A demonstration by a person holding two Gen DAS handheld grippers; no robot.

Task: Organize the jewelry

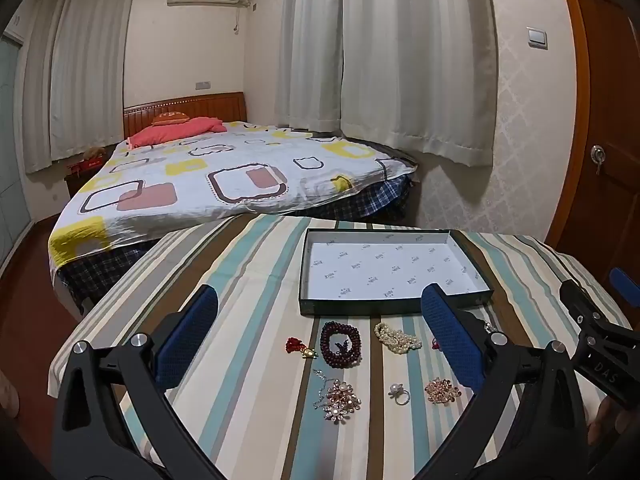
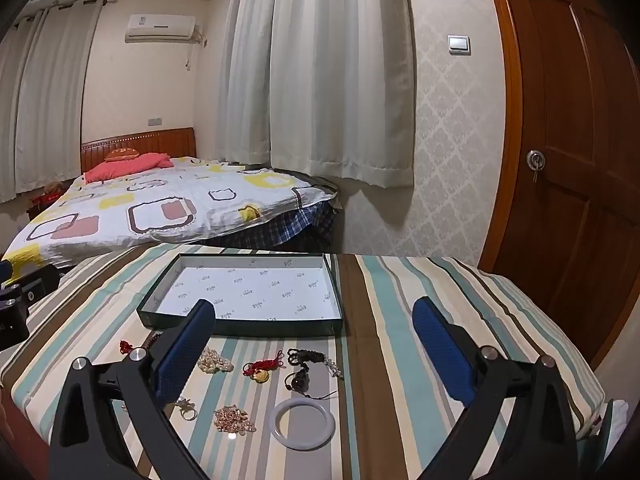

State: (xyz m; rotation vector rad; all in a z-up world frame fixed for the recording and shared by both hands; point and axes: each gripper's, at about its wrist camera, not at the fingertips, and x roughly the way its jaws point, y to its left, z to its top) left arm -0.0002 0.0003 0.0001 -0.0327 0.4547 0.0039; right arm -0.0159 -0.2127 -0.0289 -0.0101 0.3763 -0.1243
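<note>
A shallow dark box (image 1: 384, 307) with a white printed lining lies on the striped tablecloth; it also shows in the right wrist view (image 2: 240, 326). In front of it lie a dark red bead bracelet (image 1: 341, 344), a pearl strand (image 1: 398, 339), a red-corded gold charm (image 1: 300, 349), a floral brooch (image 1: 340, 400), a pearl ring (image 1: 398, 394) and a rose-gold brooch (image 1: 442, 391). The right wrist view adds a white bangle (image 2: 303, 424), a dark bead pendant (image 2: 302, 380) and a red-and-gold charm (image 2: 262, 370). My left gripper (image 1: 320, 344) and right gripper (image 2: 314, 344) are open and empty above the jewelry.
The table (image 2: 420, 320) has its far edge near the bed (image 1: 224, 176). A wooden door (image 2: 576, 160) stands at the right, curtains (image 1: 400, 60) behind. The right gripper's body shows at the right edge of the left wrist view (image 1: 600, 340).
</note>
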